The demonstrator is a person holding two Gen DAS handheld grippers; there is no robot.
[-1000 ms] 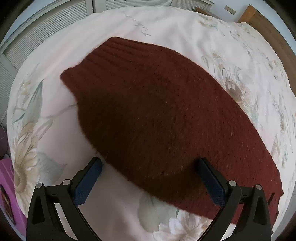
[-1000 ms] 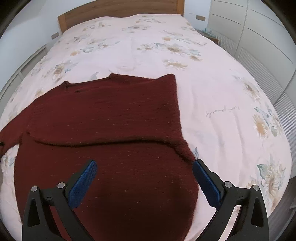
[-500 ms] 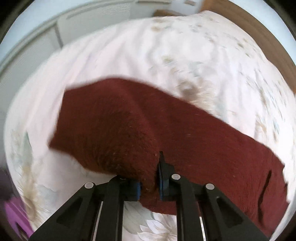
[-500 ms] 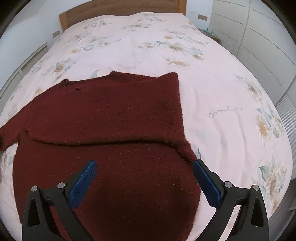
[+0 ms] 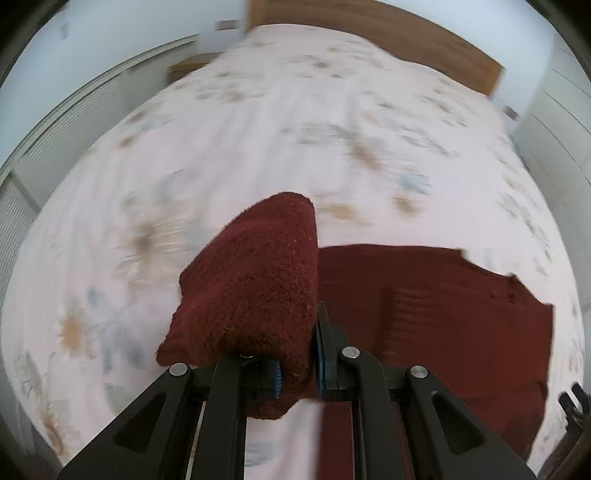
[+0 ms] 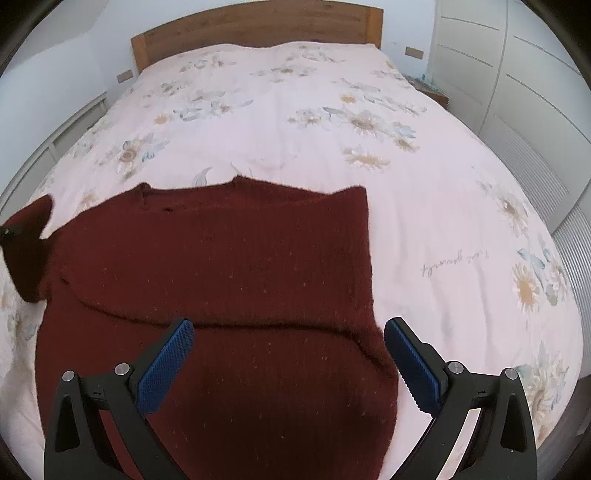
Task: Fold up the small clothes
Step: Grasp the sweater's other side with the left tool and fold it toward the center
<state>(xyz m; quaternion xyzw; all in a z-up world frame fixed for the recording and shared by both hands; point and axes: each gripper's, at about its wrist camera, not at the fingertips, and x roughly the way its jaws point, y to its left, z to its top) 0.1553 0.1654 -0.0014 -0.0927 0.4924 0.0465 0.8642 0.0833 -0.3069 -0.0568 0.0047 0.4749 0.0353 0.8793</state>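
Note:
A dark red knitted sweater point(image 6: 221, 280) lies on a floral bedspread, its right sleeve folded across the body. My left gripper point(image 5: 298, 369) is shut on the sweater's left sleeve point(image 5: 255, 280) and holds it lifted, the cloth draped over the fingers. The sweater's body point(image 5: 443, 314) lies to the right of it. That lifted sleeve shows at the far left of the right wrist view point(image 6: 27, 251). My right gripper point(image 6: 288, 354) is open and empty, hovering over the lower part of the sweater.
The pale pink bedspread point(image 6: 332, 129) covers the whole bed. A wooden headboard point(image 6: 255, 33) stands at the far end. White wardrobe doors point(image 6: 517, 74) line the right side; a slatted white panel point(image 5: 74, 129) lines the left.
My left gripper closed on the left sleeve, lifted it and swung around toward the headboard. My right gripper stayed open and nearly still over the sweater.

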